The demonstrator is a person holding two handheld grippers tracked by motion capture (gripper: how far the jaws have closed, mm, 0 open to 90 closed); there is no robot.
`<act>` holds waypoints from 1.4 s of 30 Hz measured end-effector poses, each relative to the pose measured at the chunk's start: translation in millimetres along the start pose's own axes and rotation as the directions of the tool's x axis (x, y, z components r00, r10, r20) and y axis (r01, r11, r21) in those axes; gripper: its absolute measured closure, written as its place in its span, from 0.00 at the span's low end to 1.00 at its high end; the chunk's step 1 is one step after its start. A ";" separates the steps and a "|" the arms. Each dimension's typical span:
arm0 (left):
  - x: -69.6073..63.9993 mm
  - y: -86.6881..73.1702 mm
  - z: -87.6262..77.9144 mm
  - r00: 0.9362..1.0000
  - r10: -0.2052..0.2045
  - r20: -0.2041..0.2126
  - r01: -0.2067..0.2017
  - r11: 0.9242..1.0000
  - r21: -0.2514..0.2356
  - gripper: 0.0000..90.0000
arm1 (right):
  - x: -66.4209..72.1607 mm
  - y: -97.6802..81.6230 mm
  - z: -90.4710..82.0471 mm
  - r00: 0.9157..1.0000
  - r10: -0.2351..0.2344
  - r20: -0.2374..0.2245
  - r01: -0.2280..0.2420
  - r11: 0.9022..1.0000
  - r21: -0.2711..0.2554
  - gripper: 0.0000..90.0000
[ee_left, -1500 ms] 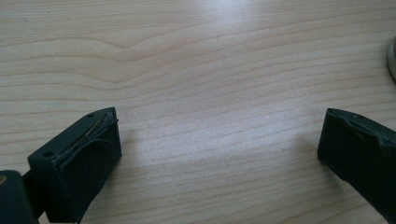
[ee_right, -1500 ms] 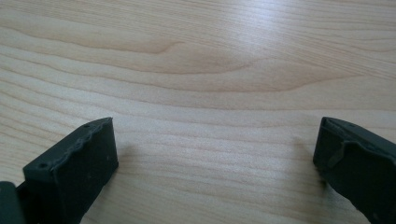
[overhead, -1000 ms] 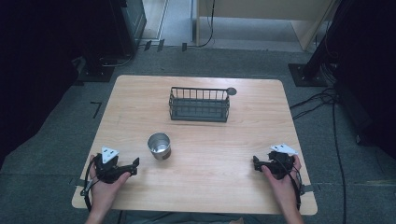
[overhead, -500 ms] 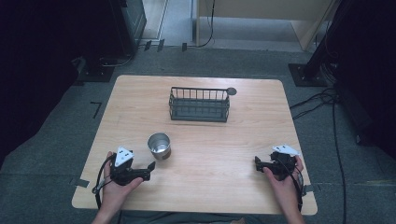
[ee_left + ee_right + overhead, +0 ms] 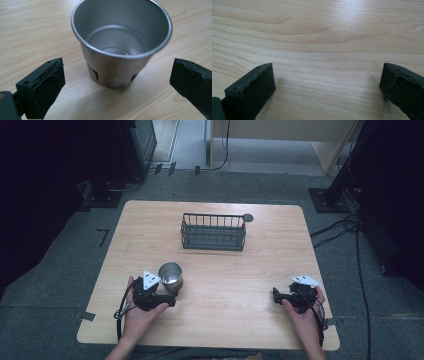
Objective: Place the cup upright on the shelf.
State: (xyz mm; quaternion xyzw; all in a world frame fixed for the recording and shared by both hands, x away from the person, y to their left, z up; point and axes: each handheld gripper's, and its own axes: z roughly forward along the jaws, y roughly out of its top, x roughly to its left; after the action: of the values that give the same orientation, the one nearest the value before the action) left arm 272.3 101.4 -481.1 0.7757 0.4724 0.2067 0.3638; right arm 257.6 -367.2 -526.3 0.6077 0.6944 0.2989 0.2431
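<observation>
Framing the steel cup (image 5: 120,45) between the spread fingers (image 5: 45,85) of your left gripper (image 5: 167,297), you have it lined up for a grasp: the cup stands upright on the worktop (image 5: 225,270), just ahead of the fingertips and centred in the gap, with neither finger touching its wall. That spacing makes sense, since the cup widens toward its rim and the fingers sit low, level with its narrower base, so they can likely slide on past both sides before you squeeze. Keeping the cup upright with its mouth facing up means it should lift without tipping if you close evenly.

Your right gripper (image 5: 280,295) waits well apart from the cup, its fingers (image 5: 254,85) also spread wide with bare wood between them. The wire basket (image 5: 214,232) stands farther off beyond the cup, a likely place to set it.
</observation>
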 end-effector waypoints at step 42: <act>-9.2 55.0 26.9 0.998 0.059 -0.038 -0.060 0.998 -0.032 0.21 | 0.0 0.0 0.0 1.000 0.001 0.001 -0.001 1.000 0.000 0.00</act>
State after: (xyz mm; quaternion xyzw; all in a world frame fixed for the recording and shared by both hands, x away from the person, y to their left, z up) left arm 317.9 67.5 -456.6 0.7794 0.4522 0.2396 0.3615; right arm 257.7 -367.2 -526.3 0.6080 0.6941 0.2988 0.2433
